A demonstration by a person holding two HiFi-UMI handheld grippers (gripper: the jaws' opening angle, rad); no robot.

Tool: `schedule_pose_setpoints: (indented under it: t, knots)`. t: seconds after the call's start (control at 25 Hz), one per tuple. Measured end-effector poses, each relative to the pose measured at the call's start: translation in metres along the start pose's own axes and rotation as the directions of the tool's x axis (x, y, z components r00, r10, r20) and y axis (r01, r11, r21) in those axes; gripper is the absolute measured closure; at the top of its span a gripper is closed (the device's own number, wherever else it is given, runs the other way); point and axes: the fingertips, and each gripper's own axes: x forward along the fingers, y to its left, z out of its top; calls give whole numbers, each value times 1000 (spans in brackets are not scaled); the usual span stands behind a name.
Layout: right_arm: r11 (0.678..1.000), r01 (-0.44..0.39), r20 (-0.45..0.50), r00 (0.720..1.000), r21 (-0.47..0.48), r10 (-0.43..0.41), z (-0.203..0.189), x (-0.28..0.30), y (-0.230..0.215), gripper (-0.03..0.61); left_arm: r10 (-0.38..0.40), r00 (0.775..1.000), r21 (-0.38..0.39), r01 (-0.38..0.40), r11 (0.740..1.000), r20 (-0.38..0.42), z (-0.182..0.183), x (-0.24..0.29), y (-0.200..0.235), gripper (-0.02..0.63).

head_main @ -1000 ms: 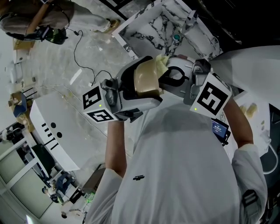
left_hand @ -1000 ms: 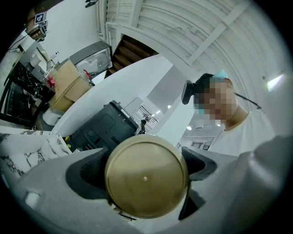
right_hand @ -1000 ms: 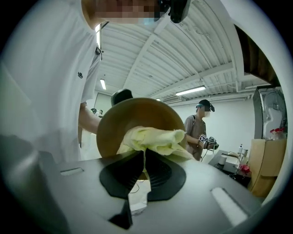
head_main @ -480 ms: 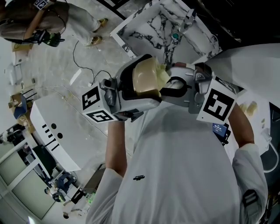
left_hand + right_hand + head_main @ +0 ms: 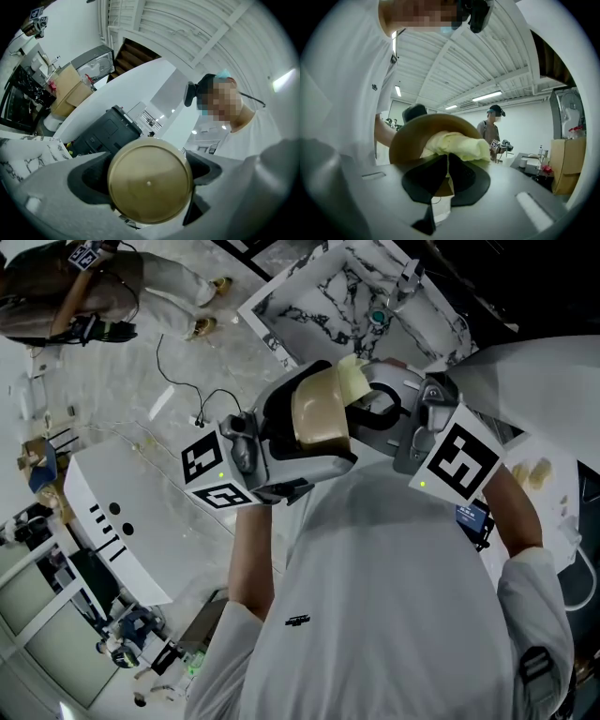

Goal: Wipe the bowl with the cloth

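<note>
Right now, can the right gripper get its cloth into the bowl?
Probably yes. The right gripper, shut on the cloth, has it pressed inside the bowl. The left gripper holds that bowl with its open side towards it, and nothing sits between.

the cloth [image 5: 352, 381] sits in the bowl [image 5: 319, 418], left gripper [image 5: 302, 432] at left, right gripper [image 5: 368, 401] at right.

Dim head view, brighter fisheye gripper views.
Ceiling strip lights [image 5: 487, 97] glare overhead; black vignettes ring both gripper views, edges bend, near surfaces blur.
</note>
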Motion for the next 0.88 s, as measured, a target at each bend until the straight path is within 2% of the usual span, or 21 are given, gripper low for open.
schedule_pose_setpoints:
  t: [0.08, 0.16, 0.36, 0.44, 0.68, 0.88]
  knots:
    - [1000, -20, -60, 998, -9, 19, -9, 4, 4, 557, 4, 1000, 11, -4, 1000, 3, 4, 0, 1, 100]
    - [998, -52, -80, 996, -30, 49, -12, 6, 9, 557, 5, 1000, 15, -5, 1000, 4, 7, 0, 4, 100]
    - [985, -170, -46, 985, -33, 168, -4, 3, 26, 558, -2, 1000, -10, 3, 1000, 8, 6, 0, 8, 100]
    - [981, -194, -16, 981, -24, 193, 0, 1, 28, 557, -3, 1000, -28, 3, 1000, 7, 3, 0, 10, 100]
    - [989, -145, 53, 988, 18, 144, 4, -6, 15, 557, 22, 999, -32, -23, 999, -29, -10, 0, 17, 100]
    - [995, -100, 31, 995, 21, 100, -2, -10, 3, 557, 23, 999, -23, -24, 999, -50, -16, 0, 15, 100]
